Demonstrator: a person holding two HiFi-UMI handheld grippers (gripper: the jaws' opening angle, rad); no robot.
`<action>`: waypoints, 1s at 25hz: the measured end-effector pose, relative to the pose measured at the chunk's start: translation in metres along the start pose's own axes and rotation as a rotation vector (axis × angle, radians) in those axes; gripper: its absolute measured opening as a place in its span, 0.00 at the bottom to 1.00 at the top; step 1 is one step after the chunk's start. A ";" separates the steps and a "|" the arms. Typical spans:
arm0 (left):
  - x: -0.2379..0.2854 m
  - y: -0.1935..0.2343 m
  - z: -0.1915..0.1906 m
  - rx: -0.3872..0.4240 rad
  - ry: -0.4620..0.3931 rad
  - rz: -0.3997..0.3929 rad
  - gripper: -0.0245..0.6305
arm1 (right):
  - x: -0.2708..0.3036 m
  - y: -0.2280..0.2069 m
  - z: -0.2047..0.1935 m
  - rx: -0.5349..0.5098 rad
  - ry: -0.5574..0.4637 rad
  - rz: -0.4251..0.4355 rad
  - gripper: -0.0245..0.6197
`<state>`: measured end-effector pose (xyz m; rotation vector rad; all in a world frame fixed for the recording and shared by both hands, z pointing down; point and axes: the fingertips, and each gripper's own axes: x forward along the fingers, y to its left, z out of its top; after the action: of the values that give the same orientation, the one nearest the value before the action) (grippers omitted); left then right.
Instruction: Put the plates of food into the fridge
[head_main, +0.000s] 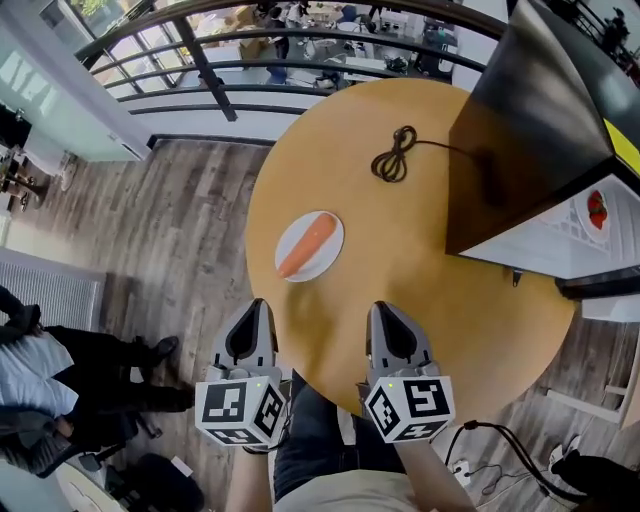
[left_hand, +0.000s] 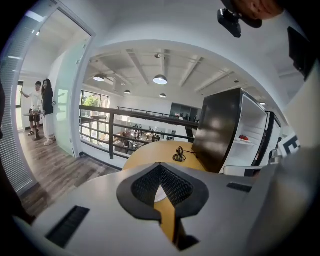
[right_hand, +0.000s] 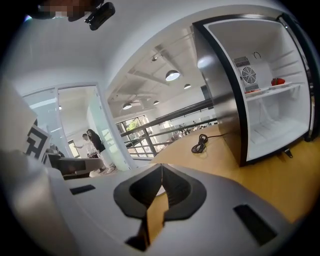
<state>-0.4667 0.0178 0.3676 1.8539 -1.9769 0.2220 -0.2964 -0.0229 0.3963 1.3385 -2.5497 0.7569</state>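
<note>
Plate of food: a white plate (head_main: 324, 256) carrying a carrot (head_main: 306, 246) lies on the round wooden counter (head_main: 430, 310). It is well to the left of the fridge (head_main: 520, 130), and neither of your tools touches it.
Fridge: it stands on the right part of the counter with its door open and its white inside showing.
Inside the fridge: a second plate (head_main: 583, 226) with red food (head_main: 597, 208) rests on the shelf.
Cable: a black cord (head_main: 395, 155) lies coiled just beside the fridge's left wall and runs to it.
Left hand-held gripper (head_main: 258, 303): its jaws are together at the tips with nothing between them. It is at the near edge of the counter, well apart from the fridge and short of the plate.
Right hand-held gripper (head_main: 382, 307): its jaws also meet at the tips and hold nothing. It is over the near edge of the counter, closer to the fridge than your left one.
</note>
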 end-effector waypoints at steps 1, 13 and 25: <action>0.008 0.007 -0.001 0.000 0.014 -0.013 0.05 | 0.006 0.000 -0.003 0.017 0.008 -0.010 0.06; 0.100 0.059 -0.044 -0.012 0.312 -0.254 0.05 | 0.082 -0.003 -0.051 0.159 0.136 -0.121 0.06; 0.135 0.082 -0.091 -0.162 0.511 -0.295 0.05 | 0.121 -0.021 -0.080 0.414 0.249 -0.112 0.06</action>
<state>-0.5330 -0.0621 0.5177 1.7413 -1.3260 0.3883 -0.3573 -0.0801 0.5176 1.3749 -2.1806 1.3868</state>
